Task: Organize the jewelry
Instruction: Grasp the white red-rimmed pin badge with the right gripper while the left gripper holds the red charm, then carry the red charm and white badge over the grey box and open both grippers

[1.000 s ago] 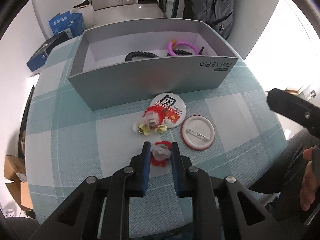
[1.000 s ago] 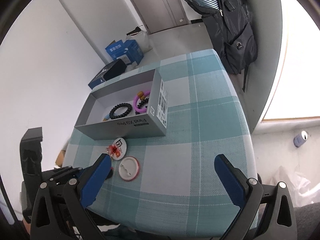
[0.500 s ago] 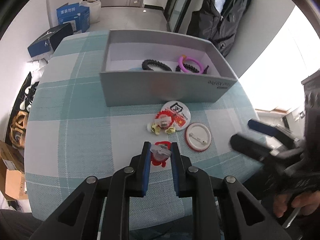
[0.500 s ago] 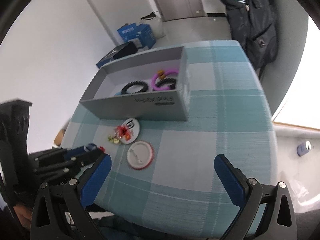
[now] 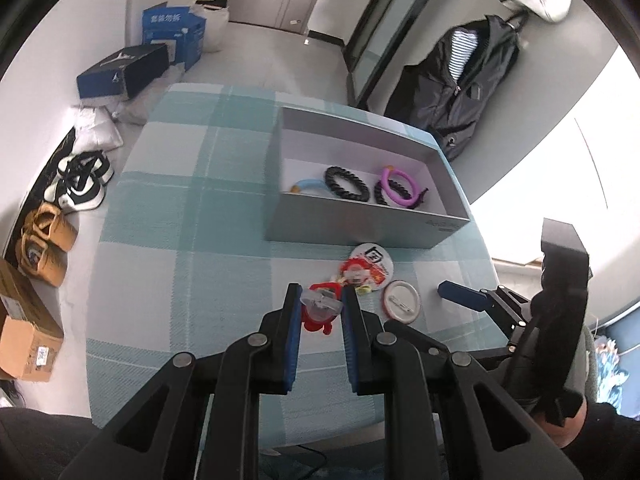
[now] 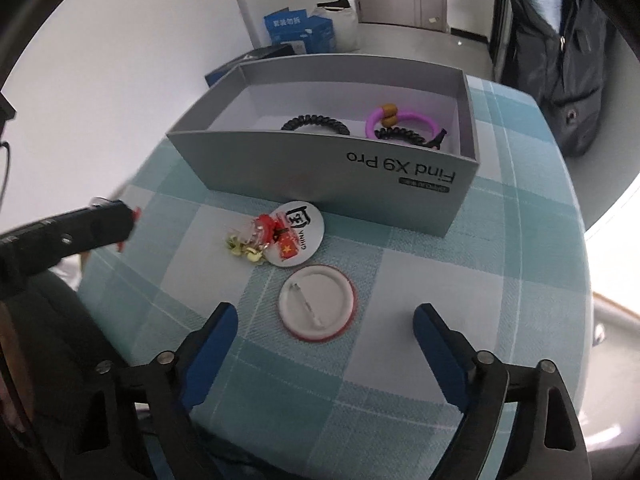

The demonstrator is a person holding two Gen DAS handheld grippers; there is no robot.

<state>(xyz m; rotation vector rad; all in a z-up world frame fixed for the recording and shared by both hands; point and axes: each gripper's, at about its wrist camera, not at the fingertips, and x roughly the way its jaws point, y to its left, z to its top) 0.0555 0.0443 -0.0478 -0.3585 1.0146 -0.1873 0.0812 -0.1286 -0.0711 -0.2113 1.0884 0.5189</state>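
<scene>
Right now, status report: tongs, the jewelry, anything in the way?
Left tongs shut on red clip, lifted. Right tongs open, just been closing, nothing between, over face-down badge. Grey box open-topped, path clear.

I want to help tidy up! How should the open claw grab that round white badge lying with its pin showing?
The upside-down badge lies flat on the tablecloth, so probably come straight down from above and pinch its red rim on two opposite sides. The right gripper is already open wide around it. Avoid the thin pin across its back.
</scene>
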